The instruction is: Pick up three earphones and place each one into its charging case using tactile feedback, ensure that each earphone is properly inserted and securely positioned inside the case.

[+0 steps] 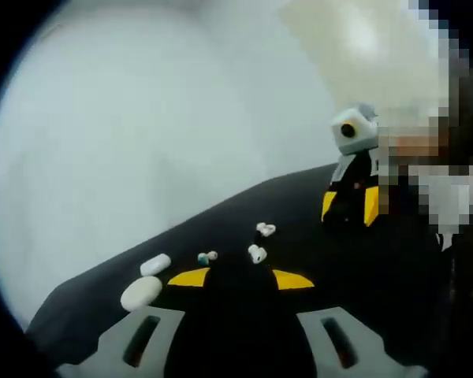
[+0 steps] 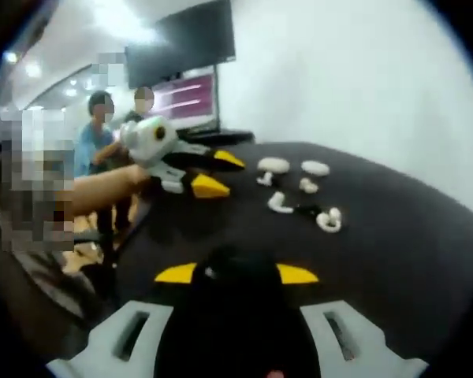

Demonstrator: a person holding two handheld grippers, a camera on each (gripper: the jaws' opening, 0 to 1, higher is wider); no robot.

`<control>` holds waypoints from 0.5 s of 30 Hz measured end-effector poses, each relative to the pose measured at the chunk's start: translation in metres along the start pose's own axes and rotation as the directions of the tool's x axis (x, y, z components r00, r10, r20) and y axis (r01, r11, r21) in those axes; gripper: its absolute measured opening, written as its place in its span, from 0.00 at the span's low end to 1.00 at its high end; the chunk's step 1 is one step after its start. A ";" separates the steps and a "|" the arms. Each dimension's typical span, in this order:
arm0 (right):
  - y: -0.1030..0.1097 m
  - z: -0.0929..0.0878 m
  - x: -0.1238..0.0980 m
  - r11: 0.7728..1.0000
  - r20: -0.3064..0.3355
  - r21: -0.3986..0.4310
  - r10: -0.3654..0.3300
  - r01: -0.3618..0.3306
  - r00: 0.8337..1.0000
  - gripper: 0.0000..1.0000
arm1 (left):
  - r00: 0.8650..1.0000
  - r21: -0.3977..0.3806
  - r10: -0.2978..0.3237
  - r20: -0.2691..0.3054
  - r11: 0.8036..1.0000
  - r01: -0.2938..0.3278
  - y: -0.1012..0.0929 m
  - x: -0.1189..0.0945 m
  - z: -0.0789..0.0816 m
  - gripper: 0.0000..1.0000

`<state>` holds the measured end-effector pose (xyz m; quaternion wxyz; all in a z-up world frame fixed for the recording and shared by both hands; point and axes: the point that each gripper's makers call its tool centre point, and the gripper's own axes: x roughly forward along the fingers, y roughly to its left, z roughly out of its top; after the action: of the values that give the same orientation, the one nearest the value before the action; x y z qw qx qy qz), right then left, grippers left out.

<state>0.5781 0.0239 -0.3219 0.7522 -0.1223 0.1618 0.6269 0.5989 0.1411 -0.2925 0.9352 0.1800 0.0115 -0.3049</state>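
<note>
Black worktop [image 1: 244,213] lay under both claws. Left claw [image 1: 240,279] hung wide open, holding nothing; just beyond it sat two cases [image 1: 147,282] and scattered earphones [image 1: 257,253]. Right claw [image 2: 236,273] was likewise open and empty, with earphones [image 2: 329,220] and cases [image 2: 273,165] farther off, well apart from it.

Two white oval charging cases [image 1: 155,264] lie side by side on the black surface [image 1: 315,260]. Near the cases are small white earphone pieces [image 1: 257,253]. The left gripper view shows three clusters and the right gripper view shows four bits, too blurred for a firm count. Beyond the cases are two people [image 2: 102,118] and one lit screen [image 2: 191,98].
</note>
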 end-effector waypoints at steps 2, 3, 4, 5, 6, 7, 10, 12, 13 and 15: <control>0.000 -0.001 -0.001 0.999 -0.005 -0.034 -0.006 0.006 1.000 0.39 | 1.000 -0.002 0.000 0.006 1.000 0.000 -0.001 -0.001 0.003 0.26; -0.002 0.000 -0.003 0.999 -0.002 -0.047 -0.023 0.023 1.000 0.41 | 1.000 0.000 0.000 0.009 1.000 0.000 -0.002 -0.001 0.004 0.26; -0.003 0.000 -0.004 0.998 0.002 -0.053 -0.038 0.038 0.999 0.44 | 1.000 0.001 0.000 0.011 1.000 0.000 -0.002 -0.001 0.004 0.26; -0.003 -0.001 -0.005 0.997 0.005 -0.061 -0.051 0.052 0.999 0.45 | 1.000 0.006 -0.002 0.012 1.000 0.002 -0.003 0.000 0.005 0.26; -0.003 -0.002 -0.008 0.996 0.014 -0.067 -0.061 0.062 0.998 0.46 | 1.000 0.008 -0.002 0.011 1.000 0.002 -0.003 0.000 0.005 0.26; -0.002 -0.003 -0.011 0.995 0.019 -0.068 -0.065 0.066 0.998 0.47 | 1.000 0.010 -0.004 0.010 1.000 0.004 -0.002 0.000 0.004 0.26; -0.007 -0.007 -0.018 0.994 0.063 -0.048 -0.099 0.102 0.993 0.50 | 1.000 0.012 -0.008 0.008 1.000 0.008 0.002 0.000 0.002 0.26; -0.010 -0.009 -0.021 0.994 0.116 0.014 -0.112 0.111 0.987 0.50 | 1.000 0.017 -0.009 0.003 1.000 0.008 0.003 0.001 -0.001 0.26; -0.011 -0.010 -0.024 0.993 0.121 0.006 -0.119 0.119 0.985 0.50 | 1.000 0.025 -0.009 -0.002 1.000 0.009 0.002 0.001 -0.001 0.26; -0.014 -0.011 -0.025 0.988 0.123 -0.018 -0.151 0.155 0.981 0.50 | 1.000 0.041 -0.014 -0.005 0.999 0.014 -0.001 0.002 -0.001 0.26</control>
<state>0.5864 -0.0056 -0.3221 0.8048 -0.1067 0.0973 0.5757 0.5998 0.1400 -0.2943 0.9290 0.2000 0.0087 -0.3112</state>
